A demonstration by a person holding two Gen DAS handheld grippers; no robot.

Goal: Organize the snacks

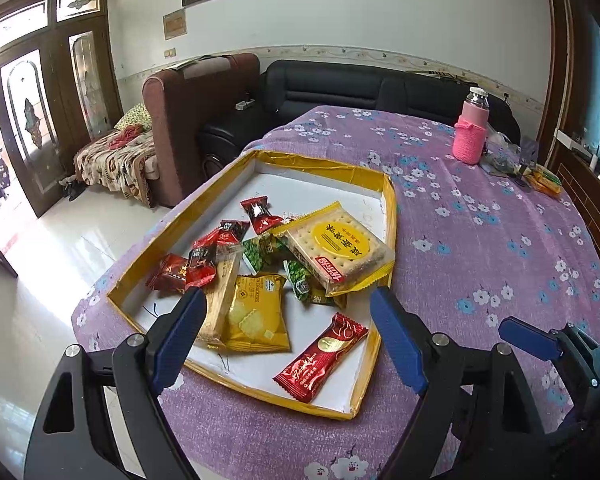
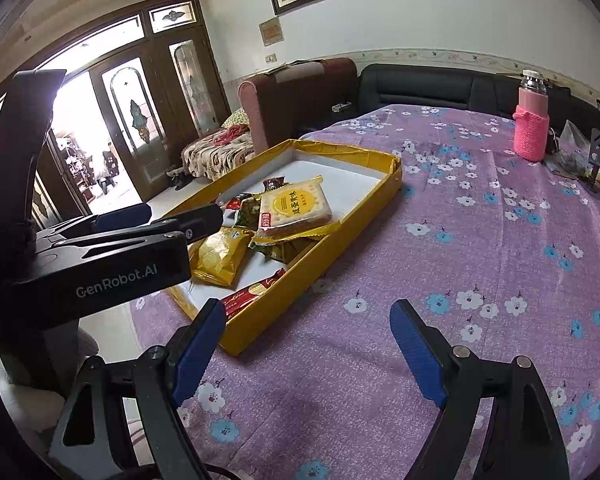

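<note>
Hovering over the near end of the yellow-rimmed tray [image 1: 388,208], the left gripper [image 1: 288,316] has its jaws spread wide with nothing pinched. Between them and just ahead lie the gold cracker packet [image 1: 256,312] and the long red wafer bar [image 1: 320,356], the bar nearer the right-hand jaw. Farther out past the tips sits the big square cracker pack [image 1: 338,246], propped on a heap of green packets [image 1: 260,252] and small red sweets [image 1: 204,256], which looks like loose dumping more than sorting. The right gripper [image 2: 308,344] hangs over bare flowered tablecloth [image 2: 480,240], its jaws equally spread and empty; the tray's corner lies just past its left jaw. My guess is it waits clear so the other can pick first. Well beyond the right jaw stands a pink-sleeved bottle [image 2: 532,124], with a few more packets [image 1: 544,182] near it outside the tray.
</note>
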